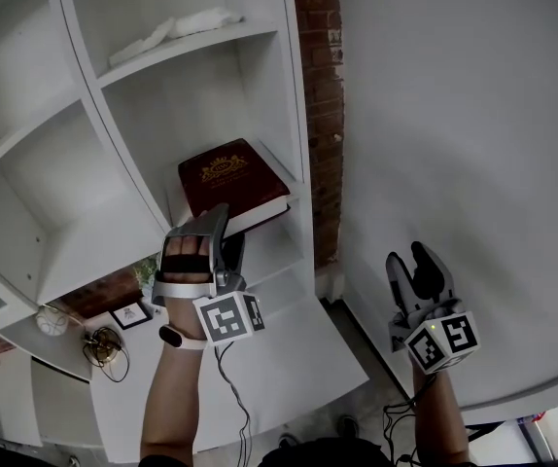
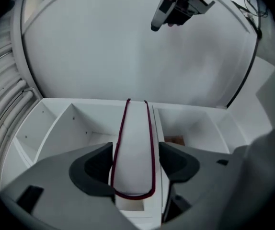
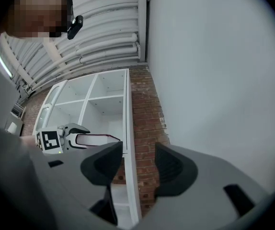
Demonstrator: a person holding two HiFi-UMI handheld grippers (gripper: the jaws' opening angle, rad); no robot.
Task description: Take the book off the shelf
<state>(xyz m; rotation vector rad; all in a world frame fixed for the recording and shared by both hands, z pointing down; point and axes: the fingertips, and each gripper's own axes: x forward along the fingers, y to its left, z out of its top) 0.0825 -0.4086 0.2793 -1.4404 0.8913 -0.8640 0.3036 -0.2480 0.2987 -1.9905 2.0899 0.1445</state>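
A dark red book (image 1: 232,175) with a gold emblem lies flat in a compartment of the white shelf unit (image 1: 294,86), its near corner sticking out past the front edge. My left gripper (image 1: 228,224) reaches around that corner. In the left gripper view the book's page edge (image 2: 133,147) runs between the pads, close to the left one and with a thin gap at the right one, so the left gripper (image 2: 135,164) is open. My right gripper (image 1: 410,258) hangs open and empty in front of the white wall, well right of the shelf; its own view shows the right gripper (image 3: 138,164) with nothing between its jaws.
A brick column (image 1: 323,115) stands between the shelf unit and the white wall (image 1: 473,144). White folded cloth (image 1: 172,29) lies in the compartment above. Lower left sit a small framed picture (image 1: 128,314) and a round wire object (image 1: 104,343). A cable (image 1: 235,397) dangles below my left hand.
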